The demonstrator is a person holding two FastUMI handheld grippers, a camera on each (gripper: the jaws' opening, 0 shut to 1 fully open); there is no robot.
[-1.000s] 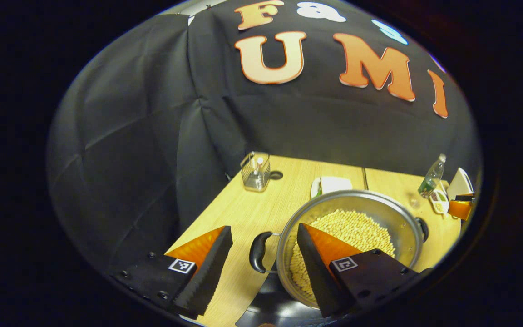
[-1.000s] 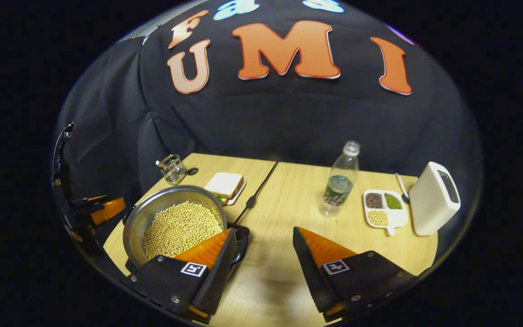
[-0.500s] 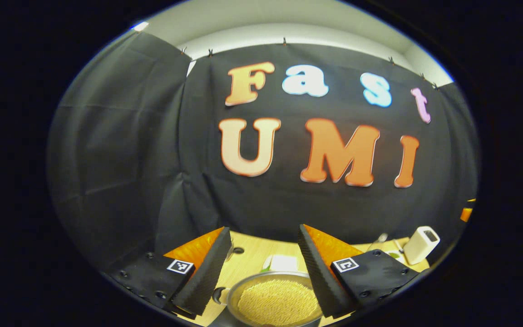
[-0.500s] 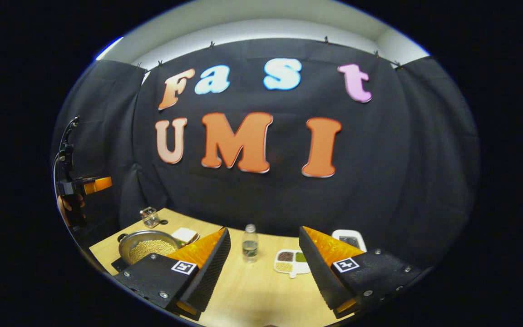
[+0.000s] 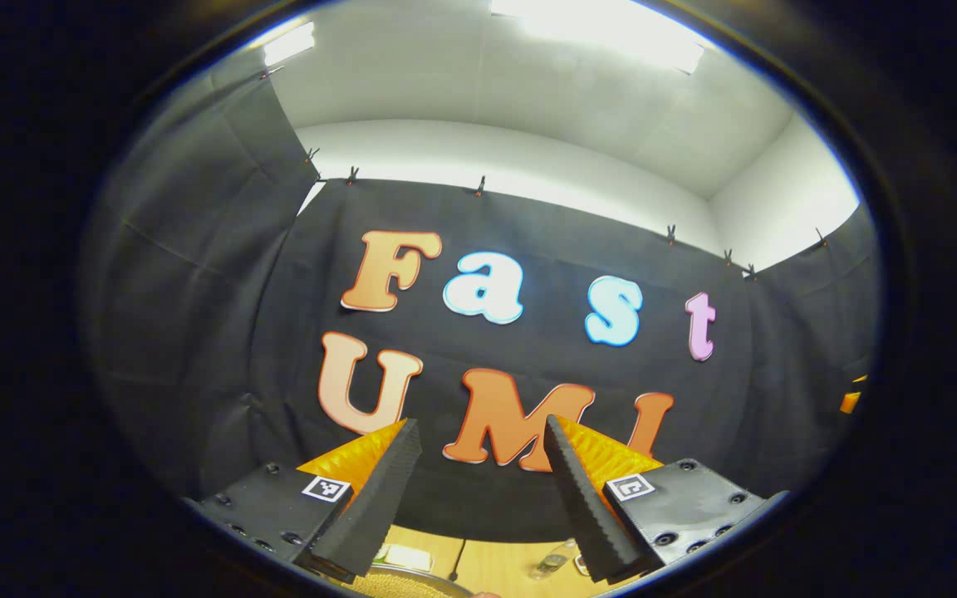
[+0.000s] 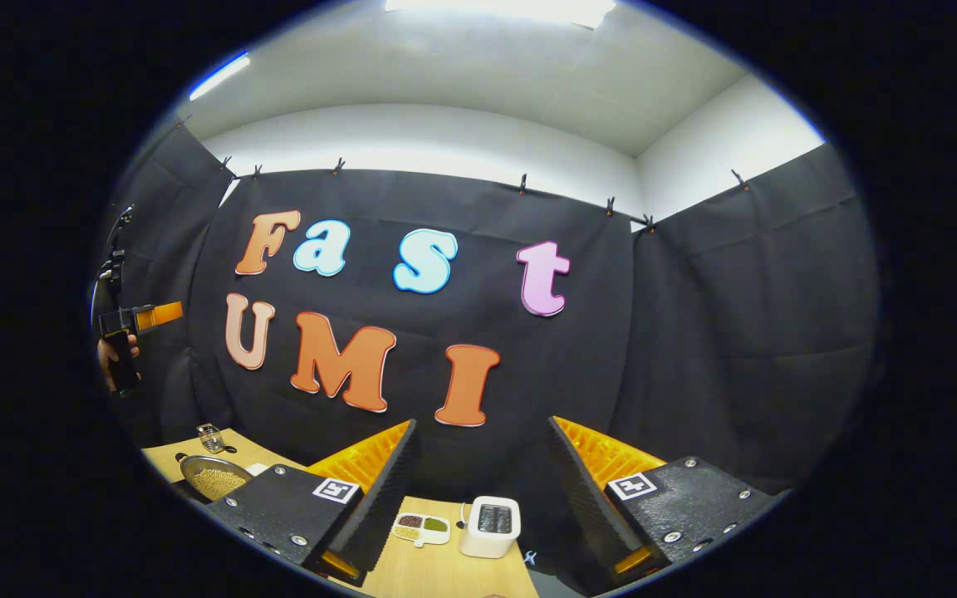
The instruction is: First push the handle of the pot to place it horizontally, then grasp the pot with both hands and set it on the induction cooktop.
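Both tongs stand open and hold nothing: the left tongs (image 5: pixel 474 498) and the right tongs (image 6: pixel 483 490) have tilted further up since half a second ago, so ceiling now shows above the booth wall in both views. The pot (image 6: pixel 213 476), full of pale beans, sits at the left end of the tabletop (image 6: pixel 445 573) in the right gripper view, smaller and farther off than before; in the left gripper view just a sliver of its rim (image 5: pixel 399 584) peeks out at the bottom edge, where it earlier lay plainly between the fingers. What it rests on cannot be made out. A small glass holder (image 6: pixel 210 436) stands behind the pot. Farther right lie a divided dish (image 6: pixel 422 526) of grains and a white box-shaped appliance (image 6: pixel 491 525). At the left edge of the right gripper view, a hand (image 6: pixel 115 359) holds the other tongs raised well above the tabletop.
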